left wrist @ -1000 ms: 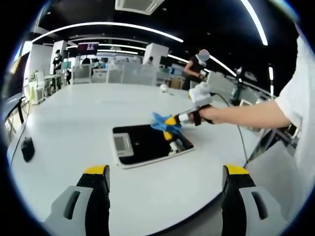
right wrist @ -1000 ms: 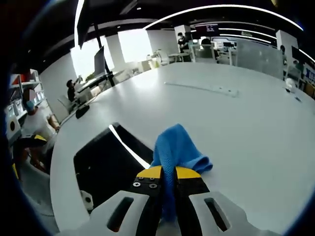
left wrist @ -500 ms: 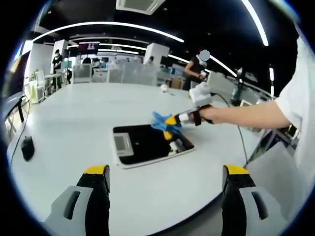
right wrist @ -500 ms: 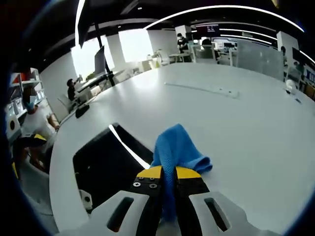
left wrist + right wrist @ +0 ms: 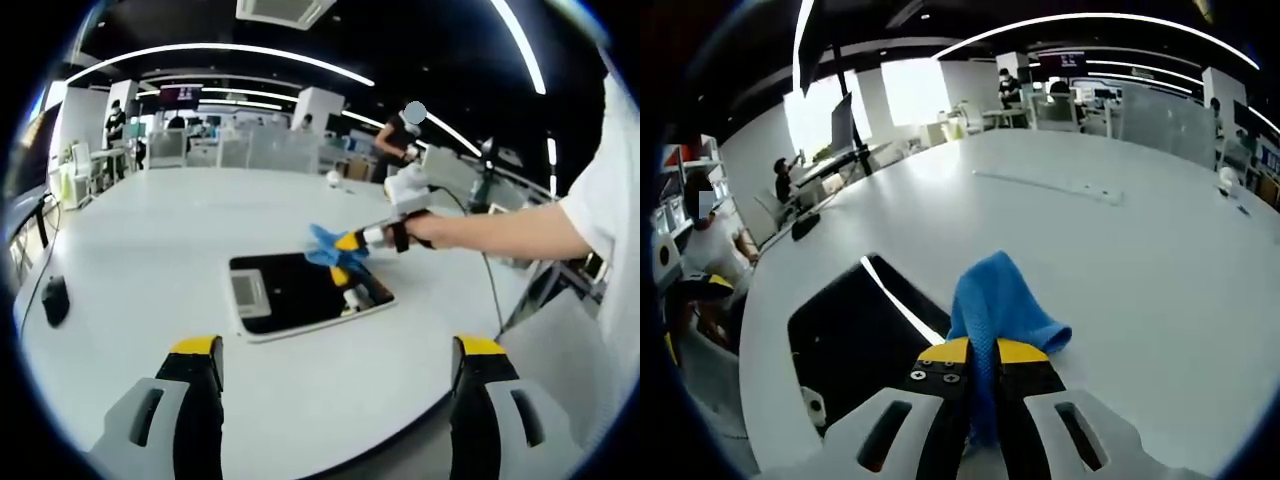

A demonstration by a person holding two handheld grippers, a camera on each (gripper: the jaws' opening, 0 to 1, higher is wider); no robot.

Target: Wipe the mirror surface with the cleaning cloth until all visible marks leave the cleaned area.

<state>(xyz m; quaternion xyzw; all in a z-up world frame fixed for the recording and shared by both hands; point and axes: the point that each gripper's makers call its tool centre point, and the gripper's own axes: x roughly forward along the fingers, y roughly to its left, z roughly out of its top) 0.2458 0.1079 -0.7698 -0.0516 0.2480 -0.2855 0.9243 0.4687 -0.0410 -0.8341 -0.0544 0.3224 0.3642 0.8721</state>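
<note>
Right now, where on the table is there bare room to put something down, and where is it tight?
Bare white table stretches between the mirror and the dark mouse, and beyond the mirror toward the far desks. In front, a clear strip lies between mirror and open left gripper. It is crowded at the mirror's far corner, where the right gripper holds the blue cloth.

Right gripper (image 5: 982, 352): jaws closed, clamping material, held by outstretched hand (image 5: 418, 230). Left gripper (image 5: 335, 352): jaws spread wide, nothing between them.
</note>
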